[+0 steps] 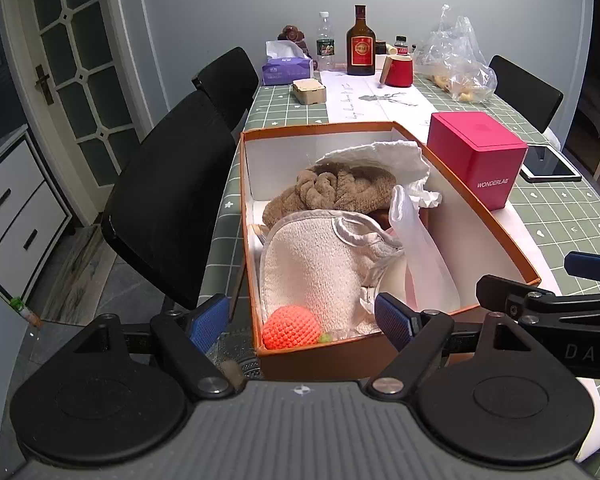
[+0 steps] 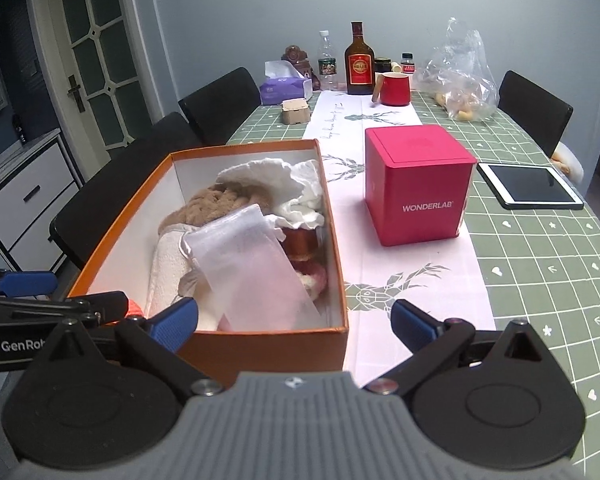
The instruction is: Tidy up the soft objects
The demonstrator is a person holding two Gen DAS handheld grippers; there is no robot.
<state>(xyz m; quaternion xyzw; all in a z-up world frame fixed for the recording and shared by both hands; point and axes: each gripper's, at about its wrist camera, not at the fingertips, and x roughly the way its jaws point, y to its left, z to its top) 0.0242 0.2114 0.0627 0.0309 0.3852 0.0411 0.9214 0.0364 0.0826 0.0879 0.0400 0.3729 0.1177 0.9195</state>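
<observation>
Both jaws stand wide and hold nothing: the left hand-held gripper (image 1: 302, 326) hangs over the near end of the orange box (image 1: 320, 354), the right hand-held gripper (image 2: 294, 322) straddles its near right corner. Just ahead of them, inside the box, lie an orange crocheted ball (image 1: 291, 327), a pale washcloth (image 1: 316, 268), a sheer pouch (image 2: 252, 268), a brown towel (image 1: 332, 192) and a white cloth (image 1: 384, 160), so the sorting looks nearly done. No loose soft items show on the surface (image 2: 540, 264). Right of the box, a pink cube (image 2: 418, 188) narrows the room; farther off stand 2 bottles (image 2: 359, 64).
</observation>
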